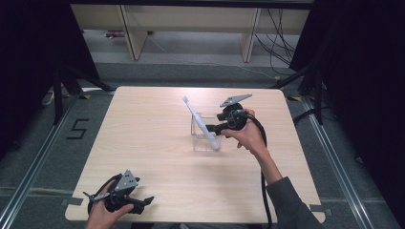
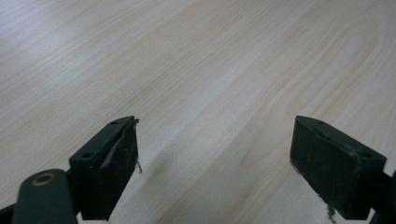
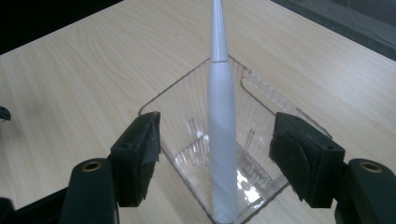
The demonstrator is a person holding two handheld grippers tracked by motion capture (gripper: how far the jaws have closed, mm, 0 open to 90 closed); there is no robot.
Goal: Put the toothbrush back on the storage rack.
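Right gripper view, white toothbrush [image 3: 221, 135] leaning in clear box [image 3: 261, 100], tool [image 3: 224, 158] spread

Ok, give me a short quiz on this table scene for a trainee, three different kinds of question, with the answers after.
1. True or false: the white toothbrush lies flat on the table.
2. Multiple choice: the right hand-held gripper is A) clamped on the toothbrush, B) open with the toothbrush between its jaws, C) resting at the table's near edge.
3. Fill in: the toothbrush stands tilted with its lower end in the clear ____.

Key
1. False: it leans, lower end inside the container, head up toward the table's far left.
2. B. The jaws stand apart on either side and none touches it. The left hand-held gripper, also open, is the one at the near edge.
3. Container.
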